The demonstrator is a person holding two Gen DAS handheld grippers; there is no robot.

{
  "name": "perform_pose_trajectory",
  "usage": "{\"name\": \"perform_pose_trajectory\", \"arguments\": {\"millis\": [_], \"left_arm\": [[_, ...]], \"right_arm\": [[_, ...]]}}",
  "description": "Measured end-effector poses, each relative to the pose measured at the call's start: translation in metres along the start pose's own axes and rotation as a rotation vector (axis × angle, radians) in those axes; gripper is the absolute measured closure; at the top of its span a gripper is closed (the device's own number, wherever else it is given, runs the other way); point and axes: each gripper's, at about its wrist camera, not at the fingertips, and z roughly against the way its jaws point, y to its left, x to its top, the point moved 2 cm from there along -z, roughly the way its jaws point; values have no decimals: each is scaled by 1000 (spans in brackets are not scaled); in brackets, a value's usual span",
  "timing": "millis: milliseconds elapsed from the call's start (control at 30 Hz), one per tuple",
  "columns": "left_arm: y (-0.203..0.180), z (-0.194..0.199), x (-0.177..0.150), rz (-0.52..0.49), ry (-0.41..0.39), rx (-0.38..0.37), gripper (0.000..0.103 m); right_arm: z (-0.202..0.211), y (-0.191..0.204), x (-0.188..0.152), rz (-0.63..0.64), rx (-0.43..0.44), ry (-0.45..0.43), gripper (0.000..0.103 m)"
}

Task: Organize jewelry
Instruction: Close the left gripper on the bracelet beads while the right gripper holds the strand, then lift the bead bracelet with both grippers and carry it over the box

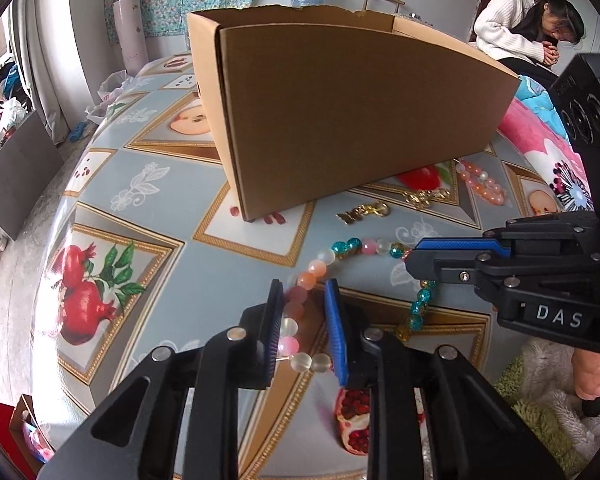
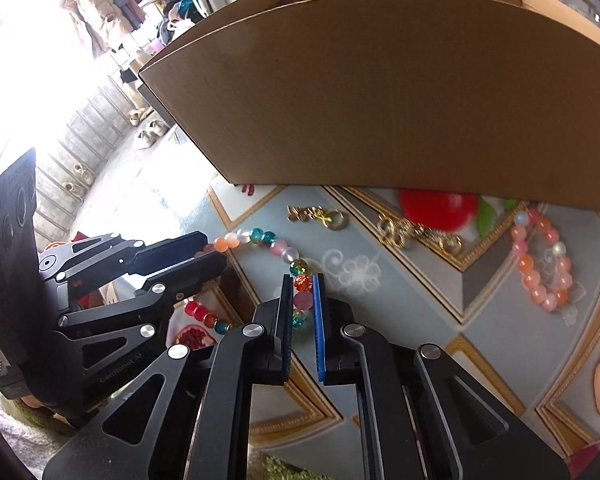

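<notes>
Left wrist view first: our left tool [image 1: 303, 320] straddles the pale pink end of the long bead strand [image 1: 342, 254], which lies curved on the patterned surface [image 1: 148, 184]. Its jaws sit close on either side of the beads, yet we cannot tell whether the pads actually press on them. We judge that each end is taken separately so the strand comes up stretched out, not in a tangle.

Further right, our right tool [image 1: 414, 258] reaches in from the side over the teal and speckled beads. In the right wrist view, that right tool [image 2: 303, 300] has its pads closed on a pink bead, with a red speckled one just above them, so this end looks gripped.

Beyond the strand stands the open cardboard box [image 1: 340, 112], probably where the jewellery goes; its tall near wall stands in the way, so the strand would have to be lifted over it. Between strand and box lie two gold chains [image 2: 320, 216] and [image 2: 418, 234]. Well to the right, a pink bead bracelet [image 2: 544, 266] waits beside the box's corner.
</notes>
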Motion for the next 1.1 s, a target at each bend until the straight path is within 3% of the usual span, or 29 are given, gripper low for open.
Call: {"name": "perform_pose_trajectory", "arguments": {"millis": [333, 1100], "left_arm": [[-13, -8, 6, -82, 25, 52, 82], [-19, -17, 18, -134, 84, 39, 82]], "right_arm": [[3, -12, -8, -10, 15, -16, 95], [3, -6, 5, 63, 35, 27, 94]]}}
